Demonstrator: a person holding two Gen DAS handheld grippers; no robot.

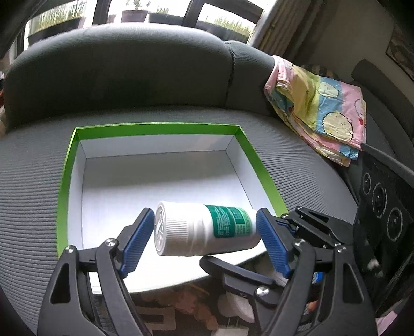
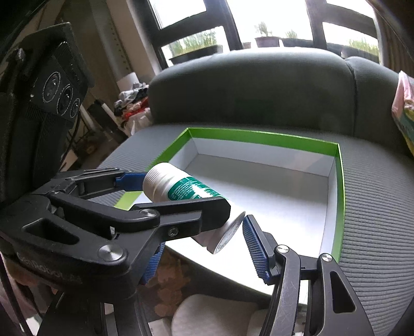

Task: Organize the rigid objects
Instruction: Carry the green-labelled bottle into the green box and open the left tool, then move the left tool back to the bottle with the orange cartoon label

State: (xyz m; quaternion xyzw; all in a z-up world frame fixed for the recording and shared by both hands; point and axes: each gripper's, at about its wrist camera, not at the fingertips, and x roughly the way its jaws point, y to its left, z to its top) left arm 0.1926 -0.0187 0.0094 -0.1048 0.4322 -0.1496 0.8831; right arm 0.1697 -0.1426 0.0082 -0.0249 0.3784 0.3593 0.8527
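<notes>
We take this for a lived-in room of a home: a grey upholstered sofa (image 1: 121, 75) with a ribbed seat cushion fills both views, and a folded cloth with cartoon prints (image 1: 320, 108) in pink, yellow and blue lies on the seat at its right end. Behind the sofa we see a dark-framed window (image 2: 233, 23) with potted plants (image 2: 266, 36) on the ledge outside, a loose heap of clothes (image 2: 132, 103) piled beside the sofa's end, and a patterned rug (image 1: 181, 305) on the floor below the seat
</notes>
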